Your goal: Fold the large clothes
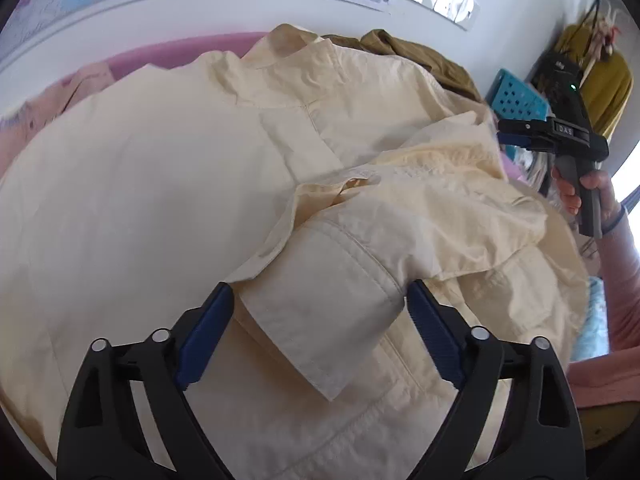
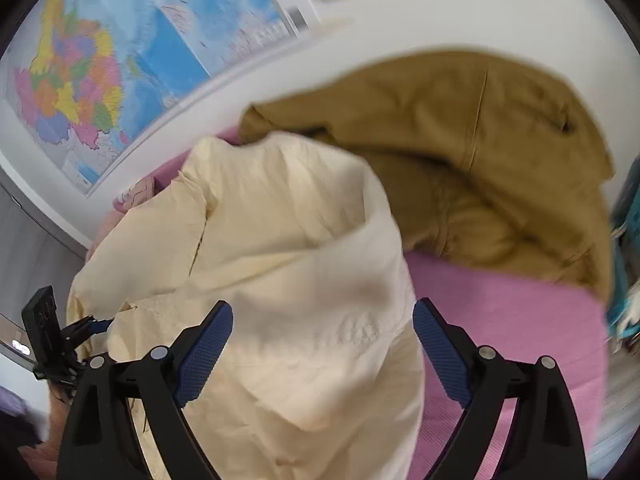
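Observation:
A large cream jacket [image 1: 160, 184] lies spread over a pink surface, collar at the far side, one sleeve folded across its body. My left gripper [image 1: 320, 300] is open, its jaws either side of the sleeve cuff [image 1: 320, 328], which lies loose between them. My right gripper [image 2: 322, 320] is open above a bunched part of the same jacket [image 2: 288, 240]. It also shows in the left wrist view [image 1: 500, 132] at the jacket's right edge, held by a hand. The left gripper shows at the left edge of the right wrist view [image 2: 100, 324].
An olive-brown garment [image 2: 480, 160] lies crumpled beyond the jacket, against a white wall with a map [image 2: 100, 80]. The pink mat [image 2: 512, 320] shows to the right. A teal perforated crate [image 1: 516, 100] and hanging clothes [image 1: 608, 80] stand at the far right.

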Tool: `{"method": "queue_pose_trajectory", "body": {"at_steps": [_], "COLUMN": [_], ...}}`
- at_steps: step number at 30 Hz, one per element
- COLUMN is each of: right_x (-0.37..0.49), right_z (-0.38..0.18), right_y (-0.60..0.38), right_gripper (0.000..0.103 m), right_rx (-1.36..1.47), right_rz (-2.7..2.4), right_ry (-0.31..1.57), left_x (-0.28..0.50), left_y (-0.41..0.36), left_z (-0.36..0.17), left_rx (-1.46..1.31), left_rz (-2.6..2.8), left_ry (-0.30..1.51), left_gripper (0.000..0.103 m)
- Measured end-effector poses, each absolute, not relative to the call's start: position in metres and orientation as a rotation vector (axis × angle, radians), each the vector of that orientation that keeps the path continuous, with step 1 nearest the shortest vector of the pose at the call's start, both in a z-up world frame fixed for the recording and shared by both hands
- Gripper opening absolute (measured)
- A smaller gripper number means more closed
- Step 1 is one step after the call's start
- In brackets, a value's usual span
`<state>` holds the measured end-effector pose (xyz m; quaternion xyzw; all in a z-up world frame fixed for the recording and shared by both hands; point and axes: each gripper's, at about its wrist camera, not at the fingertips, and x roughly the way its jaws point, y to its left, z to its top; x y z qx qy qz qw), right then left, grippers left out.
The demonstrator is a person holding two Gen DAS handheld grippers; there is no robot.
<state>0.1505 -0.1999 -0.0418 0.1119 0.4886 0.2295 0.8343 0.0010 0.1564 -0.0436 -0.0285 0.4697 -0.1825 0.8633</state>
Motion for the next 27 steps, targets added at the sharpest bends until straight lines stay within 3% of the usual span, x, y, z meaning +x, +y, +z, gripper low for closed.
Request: {"method": "queue_pose_trajectory", "body": {"at_steps": [2, 3, 7, 10, 15, 17, 19, 21, 22, 23, 25, 27], "right_x": [0.159, 0.161, 0.168, 0.167, 0.172, 0.177, 0.183, 0.185, 0.185, 0.184, 0.179, 0.162], "right_z": [-0.052, -0.055, -0.052, -0.032, -0.021, -0.031, -0.049, -0.057, -0.058, -0.057, -0.048, -0.023], "right_y": [-0.199, -0.197, -0.191, -0.214, -0.25, -0.254, -0.249, -0.25, -0.251, -0.252, -0.253, -0.249], "right_gripper": [0.089, 0.084, 0.016, 0.008, 0.004, 0.004, 0.005, 0.005, 0.006, 0.009, 0.031, 0.042], "right_rx": [0.245, 0.25, 0.225, 0.318, 0.42, 0.399, 0.38, 0.363, 0.37, 0.38, 0.383, 0.321], "right_rz": [0.495, 0.503, 0.532, 0.561, 0.513, 0.456, 0.419, 0.405, 0.398, 0.39, 0.352, 0.345], "right_ry": [1.045, 1.044, 1.032, 0.945, 0.863, 0.885, 0.93, 0.957, 0.959, 0.964, 0.953, 0.874], "left_x": [0.005, 0.006, 0.003, -0.003, -0.017, -0.015, -0.001, 0.009, 0.009, 0.008, 0.0, -0.003], "left_y": [0.15, 0.149, 0.138, 0.133, 0.126, 0.124, 0.134, 0.151, 0.16, 0.166, 0.178, 0.183], "left_z": [-0.042, -0.04, -0.028, -0.018, 0.003, -0.004, -0.02, -0.03, -0.03, -0.028, -0.02, -0.016], "left_rx": [-0.044, -0.036, 0.062, 0.11, 0.17, 0.21, 0.185, 0.096, 0.042, 0.005, -0.048, -0.061], "left_rz": [-0.378, -0.377, -0.32, -0.305, -0.313, -0.297, -0.261, -0.265, -0.274, -0.287, -0.313, -0.316], "left_ry": [0.987, 0.978, 0.912, 0.852, 0.7, 0.71, 0.824, 0.912, 0.924, 0.926, 0.906, 0.916], "left_gripper": [0.052, 0.047, 0.018, 0.011, 0.011, 0.034, 0.046, 0.051, 0.06, 0.065, 0.066, 0.069]}}
